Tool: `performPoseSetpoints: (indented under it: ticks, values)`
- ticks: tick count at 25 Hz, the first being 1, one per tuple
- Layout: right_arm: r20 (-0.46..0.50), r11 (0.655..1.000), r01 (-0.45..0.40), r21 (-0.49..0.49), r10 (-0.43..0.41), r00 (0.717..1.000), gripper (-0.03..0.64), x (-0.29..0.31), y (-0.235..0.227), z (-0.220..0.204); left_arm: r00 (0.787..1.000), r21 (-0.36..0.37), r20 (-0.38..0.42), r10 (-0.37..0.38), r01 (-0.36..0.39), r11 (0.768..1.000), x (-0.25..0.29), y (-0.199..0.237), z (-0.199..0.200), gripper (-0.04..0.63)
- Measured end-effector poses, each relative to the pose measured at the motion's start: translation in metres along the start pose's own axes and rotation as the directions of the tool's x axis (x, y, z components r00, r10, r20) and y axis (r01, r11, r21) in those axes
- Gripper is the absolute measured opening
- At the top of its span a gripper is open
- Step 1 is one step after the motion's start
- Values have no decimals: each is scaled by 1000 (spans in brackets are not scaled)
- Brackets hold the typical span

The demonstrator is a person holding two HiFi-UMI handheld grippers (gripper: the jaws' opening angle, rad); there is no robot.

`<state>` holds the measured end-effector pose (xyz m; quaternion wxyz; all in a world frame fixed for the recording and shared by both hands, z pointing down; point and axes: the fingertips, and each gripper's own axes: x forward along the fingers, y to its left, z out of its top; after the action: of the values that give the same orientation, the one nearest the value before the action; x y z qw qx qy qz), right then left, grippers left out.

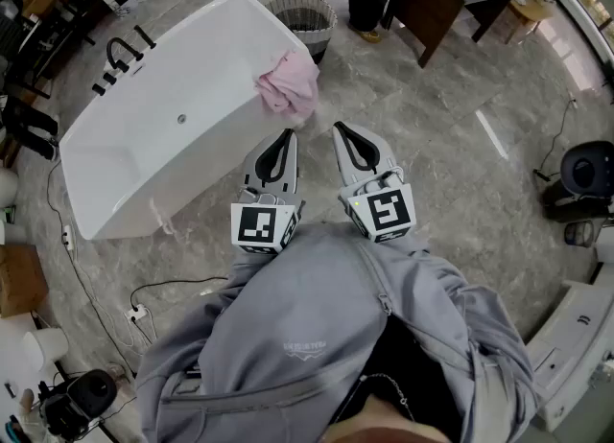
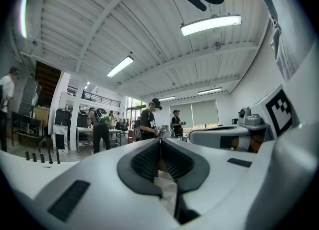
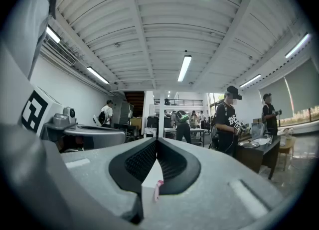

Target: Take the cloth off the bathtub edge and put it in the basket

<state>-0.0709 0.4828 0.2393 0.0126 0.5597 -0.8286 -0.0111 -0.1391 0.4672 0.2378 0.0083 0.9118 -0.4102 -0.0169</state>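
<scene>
Pink cloth (image 1: pixel 290 84) lies bunched on the corner rim of the white bathtub (image 1: pixel 192 67), with part hanging down the outer wall. Basket (image 1: pixel 303 17) stands on the grey floor (image 1: pixel 432 144) just beyond that corner, apart from the cloth. Left gripper (image 1: pixel 284 136) and right gripper (image 1: pixel 342 130) are held side by side in front of the person's chest, tips pointing toward the tub. Both are near the cloth and touch nothing. Each pair of jaws is closed together, pad against pad, with nothing clamped between them.
</scene>
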Motion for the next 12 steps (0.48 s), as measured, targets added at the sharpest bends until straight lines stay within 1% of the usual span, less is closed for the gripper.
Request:
performPoseSetpoints:
  ticks: [2,7,12]
  values:
    - [2,1000,-3,0,3,1000,5,1,-2,1,1000,4,-14,3,-3,1000,1,0,-1,11]
    - [8,1000,-10,-3,10,1000,5,3,-9,2,1000,5,-2,13,-13,1000,8,-2,2,11]
    - [18,999,-33,-3,33,999,5,4,-15,1,1000,10,-14,23,-23,1000,15,-6,-4,11]
